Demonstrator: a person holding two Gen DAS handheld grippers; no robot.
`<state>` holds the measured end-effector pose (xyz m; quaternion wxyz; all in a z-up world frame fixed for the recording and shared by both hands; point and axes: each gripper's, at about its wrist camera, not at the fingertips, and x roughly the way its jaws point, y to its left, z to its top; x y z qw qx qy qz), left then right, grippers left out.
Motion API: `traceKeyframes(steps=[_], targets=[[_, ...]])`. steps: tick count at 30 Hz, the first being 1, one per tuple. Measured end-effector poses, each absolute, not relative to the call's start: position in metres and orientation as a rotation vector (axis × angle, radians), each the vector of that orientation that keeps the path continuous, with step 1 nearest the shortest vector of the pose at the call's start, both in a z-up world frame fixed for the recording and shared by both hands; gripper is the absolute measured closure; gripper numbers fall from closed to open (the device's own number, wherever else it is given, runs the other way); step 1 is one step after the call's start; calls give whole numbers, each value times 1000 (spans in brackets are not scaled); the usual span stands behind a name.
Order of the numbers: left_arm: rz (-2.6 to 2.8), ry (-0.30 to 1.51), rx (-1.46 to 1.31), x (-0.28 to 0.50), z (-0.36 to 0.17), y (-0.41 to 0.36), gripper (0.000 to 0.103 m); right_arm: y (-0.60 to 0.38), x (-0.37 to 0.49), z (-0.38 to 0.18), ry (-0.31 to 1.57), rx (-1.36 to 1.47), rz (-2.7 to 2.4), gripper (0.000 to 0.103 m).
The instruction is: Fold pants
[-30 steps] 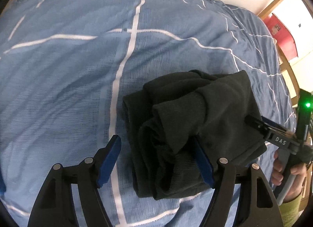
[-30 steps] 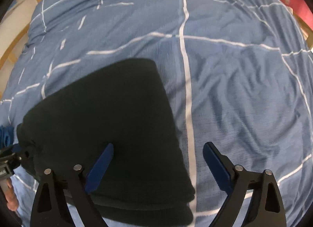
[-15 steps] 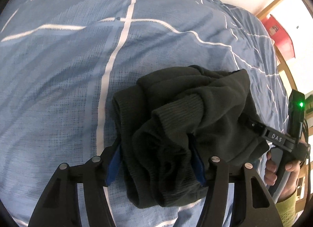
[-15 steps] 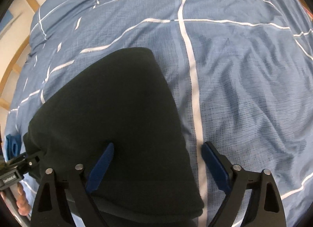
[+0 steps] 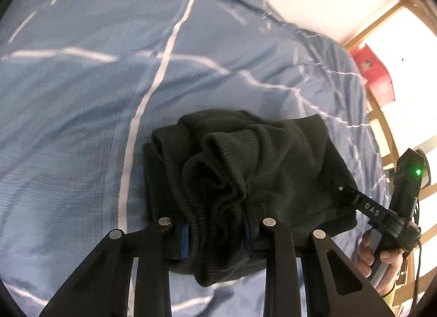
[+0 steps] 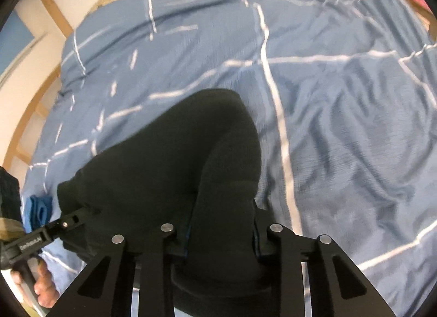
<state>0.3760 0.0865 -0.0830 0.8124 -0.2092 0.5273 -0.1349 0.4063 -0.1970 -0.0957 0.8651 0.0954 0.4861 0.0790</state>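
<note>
A folded bundle of dark pants (image 5: 262, 169) lay on a bed covered by a blue duvet (image 5: 82, 115) crossed with thin white lines. A person stood at the near edge with a black two-finger tool in each hand. The left gripper (image 5: 215, 237) had just been closing, and its blue-padded jaws were clamped on the bunched, ribbed end of the pants — cloth filled the gap between them. The right gripper (image 6: 221, 237) had likewise just been closing and was pinched on the smoother folded end of the same bundle, the fabric rising in a hump between its jaws. From the left camera the person's right hand (image 5: 382, 262) showed at the far side of the bundle (a small green light glowed on the tool it held). A red object (image 5: 377, 76) stood beyond the bed by a pale wooden frame (image 5: 382, 136). The view was slightly blurred.
</note>
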Motion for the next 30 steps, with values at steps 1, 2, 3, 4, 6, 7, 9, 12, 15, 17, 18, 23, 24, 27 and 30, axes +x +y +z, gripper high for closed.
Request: traceKeyframes(steps=[1, 2, 3, 4, 6, 7, 9, 12, 15, 17, 18, 23, 24, 27, 30], targets=[[-291, 1114, -445, 373, -76, 87, 76, -197, 400, -88, 996, 190, 163, 72], [-297, 1100, -434, 369, -66, 88, 76, -197, 396, -81, 977, 189, 164, 72], [-306, 1089, -427, 367, -58, 90, 76, -195, 391, -72, 958, 187, 163, 72], [-312, 1076, -425, 365, -51, 92, 76, -192, 385, -64, 938, 181, 159, 72], [-325, 1050, -417, 358, -36, 95, 76, -184, 369, -45, 879, 141, 159, 72], [-327, 1035, -417, 352, -28, 99, 76, -178, 360, -35, 852, 122, 159, 72], [-324, 1004, -404, 339, -11, 109, 76, -164, 347, -18, 807, 103, 168, 72], [-311, 952, -392, 319, 12, 129, 75, -139, 331, 5, 751, 86, 191, 72], [-286, 903, -378, 298, 36, 159, 75, -115, 311, 23, 710, 74, 221, 72], [-265, 871, -367, 282, 50, 183, 75, -94, 296, 35, 684, 70, 251, 72], [-256, 860, -363, 276, 55, 195, 75, -85, 292, 38, 673, 67, 263, 72], [-185, 814, -343, 243, 79, 270, 75, -19, 275, 49, 648, 61, 340, 72], [-172, 811, -343, 238, 81, 284, 75, -2, 274, 50, 646, 57, 356, 72], [-110, 810, -345, 226, 84, 336, 75, 48, 270, 48, 647, 52, 401, 72], [-53, 817, -350, 218, 81, 384, 75, 98, 269, 39, 661, 55, 446, 72]])
